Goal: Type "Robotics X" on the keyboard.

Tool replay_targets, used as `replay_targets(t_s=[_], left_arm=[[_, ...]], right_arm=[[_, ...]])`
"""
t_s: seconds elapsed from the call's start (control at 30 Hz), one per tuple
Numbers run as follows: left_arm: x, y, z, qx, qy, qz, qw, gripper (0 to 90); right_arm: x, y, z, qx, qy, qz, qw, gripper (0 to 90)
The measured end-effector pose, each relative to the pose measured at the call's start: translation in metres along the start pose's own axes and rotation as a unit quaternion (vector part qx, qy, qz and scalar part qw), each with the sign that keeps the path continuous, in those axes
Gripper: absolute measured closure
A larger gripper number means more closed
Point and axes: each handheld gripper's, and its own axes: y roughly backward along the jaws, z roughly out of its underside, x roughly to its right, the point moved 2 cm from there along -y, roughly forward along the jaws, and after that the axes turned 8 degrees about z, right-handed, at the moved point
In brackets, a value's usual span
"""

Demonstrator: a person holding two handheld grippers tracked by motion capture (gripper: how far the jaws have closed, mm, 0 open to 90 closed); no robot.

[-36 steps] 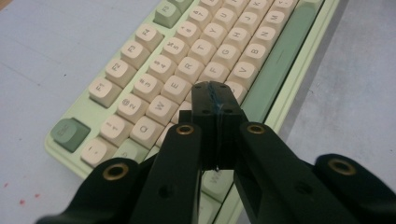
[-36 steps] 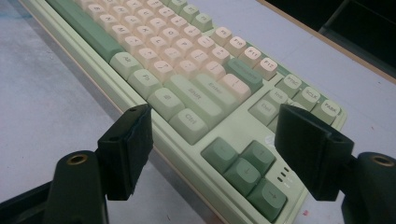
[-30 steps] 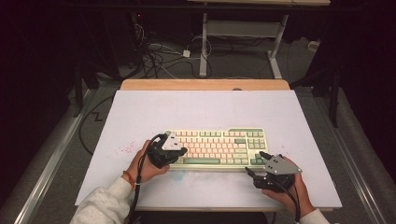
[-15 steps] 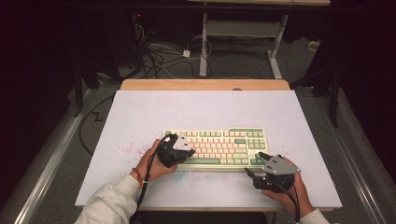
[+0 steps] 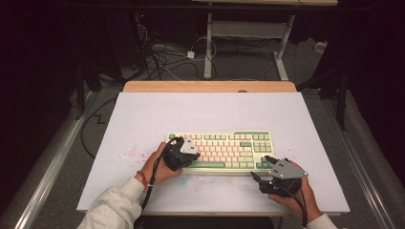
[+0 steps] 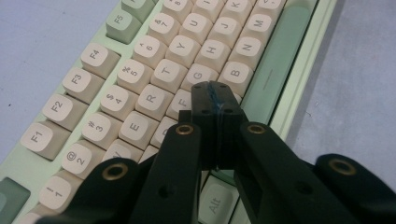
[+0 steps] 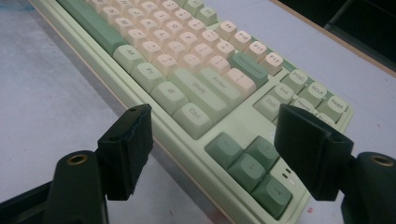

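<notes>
White table (image 5: 143,119) carried the keyboard (image 5: 229,143) near its front edge; my left gripper (image 6: 215,100) pressed keys, fingers together, right gripper (image 7: 215,154) fingers spread.

High view: we look forward and down from above the person's side; the bench (image 5: 143,124) runs toward 12 o'clock. Left gripper view: very close, along its fingers (image 6: 205,126) onto the keyboard's (image 6: 140,84) letter keys. Right gripper view: low, near, skimming the keyboard's arrow-key corner toward 11 o'clock. All three share the keyboard; the high view holds both hands at 6 o'clock.
</notes>
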Motion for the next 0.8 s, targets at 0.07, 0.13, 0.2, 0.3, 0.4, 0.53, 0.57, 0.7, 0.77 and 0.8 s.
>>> replay_targets(t_s=[0.07, 0.13, 0.2, 0.3, 0.4, 0.53, 0.57, 0.7, 0.77, 0.8], left_arm=[[0.0, -0.002, 0.001, -0.008, -0.003, 0.0, 1.0, 87.2], [0.0, -0.002, 0.001, -0.01, -0.004, -0.002, 0.9999, 87.1], [0.001, -0.001, 0.001, -0.01, -0.007, -0.005, 0.9999, 86.7], [0.001, 0.002, 0.0, 0.002, -0.009, -0.011, 0.9999, 86.1], [0.001, 0.006, 0.0, 0.008, -0.011, -0.016, 0.9998, 85.7], [0.0, 0.013, 0.001, 0.019, -0.014, -0.026, 0.9994, 83.2], [0.0, 0.015, 0.002, 0.023, -0.011, -0.027, 0.9993, 83.2], [-0.003, 0.02, 0.005, 0.036, -0.002, -0.034, 0.9988, 79.4], [-0.003, 0.022, 0.007, 0.038, -0.005, -0.039, 0.9985, 75.9], [-0.003, 0.023, 0.008, 0.041, -0.002, -0.047, 0.9981, 73.3]], right_arm=[[0.0, 0.0, 0.0, -0.002, 0.0, 0.0, 1.0, 28.6], [-0.001, -0.001, 0.0, -0.003, 0.001, -0.001, 1.0, 28.6], [-0.001, 0.0, 0.0, -0.002, 0.004, -0.002, 1.0, 28.5], [-0.001, 0.0, -0.001, -0.001, 0.001, 0.001, 1.0, 28.5], [0.0, 0.001, -0.001, 0.0, 0.0, 0.001, 1.0, 28.5], [0.0, 0.001, 0.0, 0.0, 0.001, 0.0, 1.0, 28.6], [0.0, 0.001, 0.0, -0.001, 0.002, -0.001, 1.0, 28.6], [-0.001, 0.001, -0.001, -0.001, -0.001, 0.0, 1.0, 28.7], [0.0, 0.001, -0.001, -0.001, 0.003, -0.002, 1.0, 28.7], [-0.001, 0.001, 0.0, -0.001, 0.002, -0.002, 1.0, 28.7]])
